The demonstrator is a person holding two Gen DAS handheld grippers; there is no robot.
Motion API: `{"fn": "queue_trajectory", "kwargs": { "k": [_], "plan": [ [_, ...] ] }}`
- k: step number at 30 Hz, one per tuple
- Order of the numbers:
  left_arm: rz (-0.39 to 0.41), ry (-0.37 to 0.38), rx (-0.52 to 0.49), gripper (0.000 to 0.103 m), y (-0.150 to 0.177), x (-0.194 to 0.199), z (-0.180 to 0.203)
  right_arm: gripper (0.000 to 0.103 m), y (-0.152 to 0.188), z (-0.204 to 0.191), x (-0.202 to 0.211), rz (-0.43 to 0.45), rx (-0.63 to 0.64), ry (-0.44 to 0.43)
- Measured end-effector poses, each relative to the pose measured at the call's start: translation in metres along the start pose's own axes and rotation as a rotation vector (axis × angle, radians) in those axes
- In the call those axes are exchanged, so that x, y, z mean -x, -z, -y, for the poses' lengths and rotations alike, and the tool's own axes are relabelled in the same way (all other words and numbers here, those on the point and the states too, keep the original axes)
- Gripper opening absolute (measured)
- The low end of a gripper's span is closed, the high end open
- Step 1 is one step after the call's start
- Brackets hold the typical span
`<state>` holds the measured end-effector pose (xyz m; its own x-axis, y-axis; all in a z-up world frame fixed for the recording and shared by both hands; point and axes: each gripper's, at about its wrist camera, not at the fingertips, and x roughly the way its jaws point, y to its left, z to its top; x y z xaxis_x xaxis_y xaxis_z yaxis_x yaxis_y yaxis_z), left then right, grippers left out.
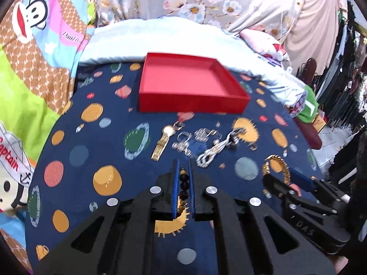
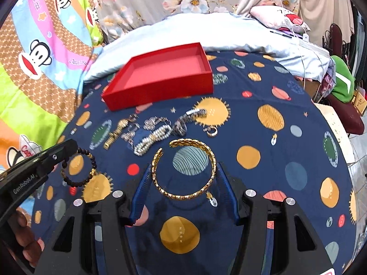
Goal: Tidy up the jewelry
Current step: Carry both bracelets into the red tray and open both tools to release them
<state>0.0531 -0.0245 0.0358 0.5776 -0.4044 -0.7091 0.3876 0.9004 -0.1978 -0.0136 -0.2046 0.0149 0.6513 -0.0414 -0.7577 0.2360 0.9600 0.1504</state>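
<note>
Two pieces are lifted, none boxed: the left gripper point(image 1: 183, 183) is clamped on a black-and-gold bead bracelet point(image 2: 79, 168), the half-open right gripper point(image 2: 184, 183) pinches a gold braided cuff bangle point(image 2: 183, 167), while the empty red cardboard tray point(image 2: 160, 73) and remaining jewelry pile point(image 2: 151, 130) sit mid-bedspread point(image 2: 275, 160).

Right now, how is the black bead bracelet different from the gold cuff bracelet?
The black bead bracelet is a closed loop of dark round beads with a few gold ones; the gold cuff bracelet is a rigid braided band with a gap. The bead bracelet is smaller than the cuff. The left gripper pinches the bead bracelet along its edge with its fingers nearly together; the right gripper spans the cuff's full width. Both are held in front of the red tray.
</note>
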Motion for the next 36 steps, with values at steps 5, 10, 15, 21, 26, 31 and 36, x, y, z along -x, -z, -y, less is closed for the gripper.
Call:
{"fn": "queue_trajectory", "kwargs": {
  "k": [5, 10, 15, 21, 26, 31, 36],
  "plan": [
    [0.036, 0.031, -0.023, 0.007, -0.029, 0.008, 0.007, 0.056, -0.022, -0.001, 0.004, 0.024, 0.024, -0.039],
    [0.089, 0.031, -0.058, 0.007, -0.082, -0.001, 0.011, 0.056, -0.073, 0.003, -0.007, 0.065, 0.036, -0.087],
    [0.145, -0.005, -0.097, 0.007, -0.141, -0.029, 0.012, 0.056, -0.139, 0.001, -0.043, 0.085, 0.085, -0.077],
    [0.145, -0.006, -0.101, 0.007, -0.205, -0.09, 0.007, 0.056, -0.211, -0.001, -0.113, 0.035, 0.095, -0.087],
    [0.084, -0.007, -0.084, 0.007, -0.238, -0.155, -0.004, 0.056, -0.249, -0.002, -0.167, -0.014, 0.099, -0.069],
    [0.027, -0.032, -0.091, 0.007, -0.245, -0.205, -0.008, 0.056, -0.267, 0.001, -0.213, -0.091, 0.101, -0.054],
    [0.025, -0.049, -0.072, 0.017, -0.249, -0.224, -0.013, 0.06, -0.271, -0.003, -0.229, -0.091, 0.137, -0.009]
  ]
}}
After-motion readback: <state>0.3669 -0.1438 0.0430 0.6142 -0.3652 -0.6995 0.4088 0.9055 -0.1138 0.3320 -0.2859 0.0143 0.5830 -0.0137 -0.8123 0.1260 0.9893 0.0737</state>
